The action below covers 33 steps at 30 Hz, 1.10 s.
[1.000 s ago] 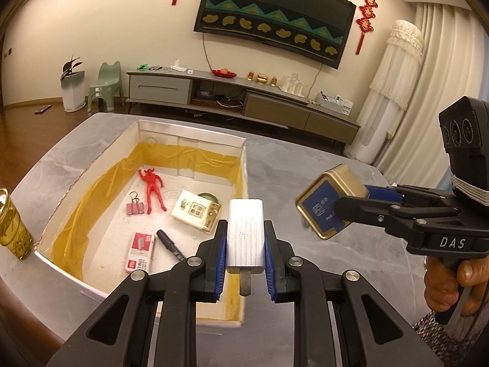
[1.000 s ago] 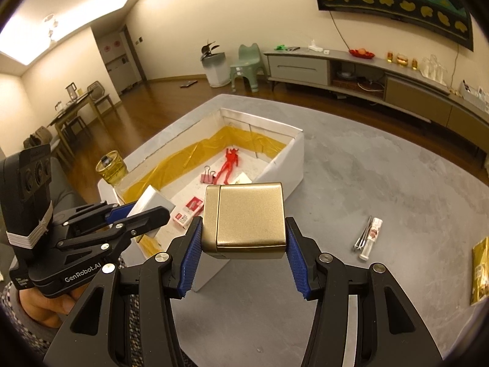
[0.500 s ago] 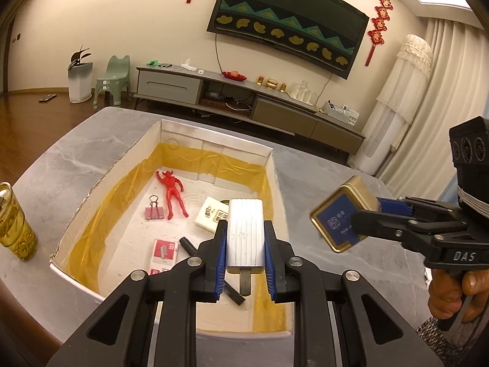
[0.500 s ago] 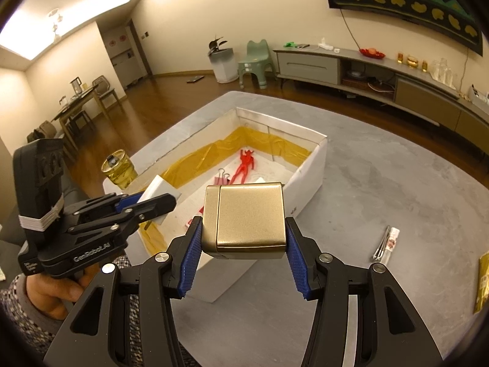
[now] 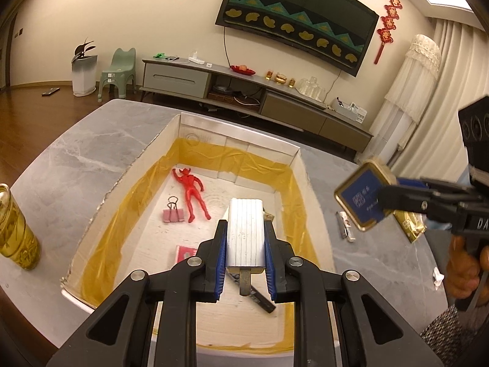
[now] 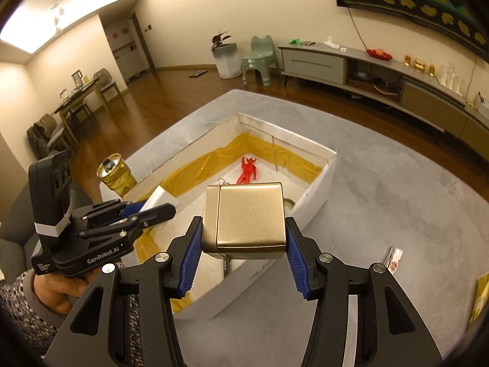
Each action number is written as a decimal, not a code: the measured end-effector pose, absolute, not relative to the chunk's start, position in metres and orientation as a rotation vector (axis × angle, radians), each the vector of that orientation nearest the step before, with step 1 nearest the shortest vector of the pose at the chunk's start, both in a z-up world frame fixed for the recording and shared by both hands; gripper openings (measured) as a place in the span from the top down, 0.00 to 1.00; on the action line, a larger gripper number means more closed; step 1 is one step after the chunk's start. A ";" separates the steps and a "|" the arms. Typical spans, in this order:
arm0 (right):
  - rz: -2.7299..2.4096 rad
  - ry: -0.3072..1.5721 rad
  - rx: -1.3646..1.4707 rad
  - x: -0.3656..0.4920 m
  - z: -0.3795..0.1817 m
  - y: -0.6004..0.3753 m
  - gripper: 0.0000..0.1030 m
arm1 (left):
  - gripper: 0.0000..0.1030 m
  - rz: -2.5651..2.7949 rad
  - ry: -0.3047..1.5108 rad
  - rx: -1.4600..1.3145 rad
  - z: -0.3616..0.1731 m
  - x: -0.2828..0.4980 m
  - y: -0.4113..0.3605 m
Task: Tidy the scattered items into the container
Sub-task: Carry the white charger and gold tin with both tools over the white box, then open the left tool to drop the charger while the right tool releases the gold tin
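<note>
At the bottom centre, the left gripper [image 5: 245, 263] is clenching a white ribbed block [image 5: 245, 235] with a short stem, hovering over the container [image 5: 308, 189]. At the right edge, the right gripper [image 6: 244, 253] is grasping a gold tin [image 6: 247, 217] with a blue face. Farther, a red figure [image 5: 192, 192] and a pink binder clip [image 5: 173, 214] are lying inside the yellow-lined white container

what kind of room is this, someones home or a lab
Most likely a home living room: a covered wall TV above a long media console, red festive hangings, and a dining table behind.
</note>
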State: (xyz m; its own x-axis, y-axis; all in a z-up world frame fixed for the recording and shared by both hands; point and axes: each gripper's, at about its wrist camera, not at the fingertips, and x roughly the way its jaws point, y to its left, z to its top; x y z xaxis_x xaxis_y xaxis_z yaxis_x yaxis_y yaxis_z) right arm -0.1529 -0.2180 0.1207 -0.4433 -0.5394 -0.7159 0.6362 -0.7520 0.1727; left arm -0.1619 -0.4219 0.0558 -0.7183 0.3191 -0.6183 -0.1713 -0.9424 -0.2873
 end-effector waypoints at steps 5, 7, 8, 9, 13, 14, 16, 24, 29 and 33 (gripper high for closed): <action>-2.191 0.232 1.020 -0.161 0.125 -0.243 0.47 | 0.78 2.693 -0.269 -1.010 0.060 -0.163 -0.438; -2.185 0.263 1.026 -0.165 0.123 -0.254 0.47 | 0.78 2.704 -0.256 -1.007 0.062 -0.163 -0.446; -2.181 0.277 1.032 -0.168 0.122 -0.259 0.47 | 0.78 2.709 -0.247 -1.006 0.063 -0.163 -0.450; -2.176 0.289 1.039 -0.170 0.120 -0.264 0.47 | 0.78 2.714 -0.237 -1.005 0.064 -0.163 -0.453; -2.157 0.324 1.059 -0.179 0.116 -0.279 0.47 | 0.78 2.725 -0.189 -1.008 0.066 -0.164 -0.464; -2.153 0.330 1.064 -0.181 0.116 -0.282 0.47 | 0.78 2.726 -0.175 -1.011 0.066 -0.165 -0.466; -2.147 0.345 1.076 -0.188 0.114 -0.291 0.47 | 0.78 2.721 -0.145 -1.023 0.065 -0.168 -0.470; -2.128 0.365 1.159 -0.227 0.106 -0.319 0.47 | 0.78 2.668 0.006 -1.072 0.058 -0.178 -0.468; -2.112 0.375 1.227 -0.251 0.090 -0.334 0.47 | 0.78 2.602 0.094 -1.126 0.047 -0.188 -0.460; -2.108 0.405 1.268 -0.266 0.077 -0.345 0.47 | 0.78 2.570 0.137 -1.166 0.038 -0.196 -0.456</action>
State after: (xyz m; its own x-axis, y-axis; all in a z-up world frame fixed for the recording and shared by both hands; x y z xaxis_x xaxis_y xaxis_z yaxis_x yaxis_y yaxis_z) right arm -0.2661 -0.3451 0.0770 -0.3319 -0.3627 -0.8708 0.6595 -0.7492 0.0607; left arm -0.1964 -0.4560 0.0380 -0.6185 0.2437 -0.7471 -0.3219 -0.9458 -0.0420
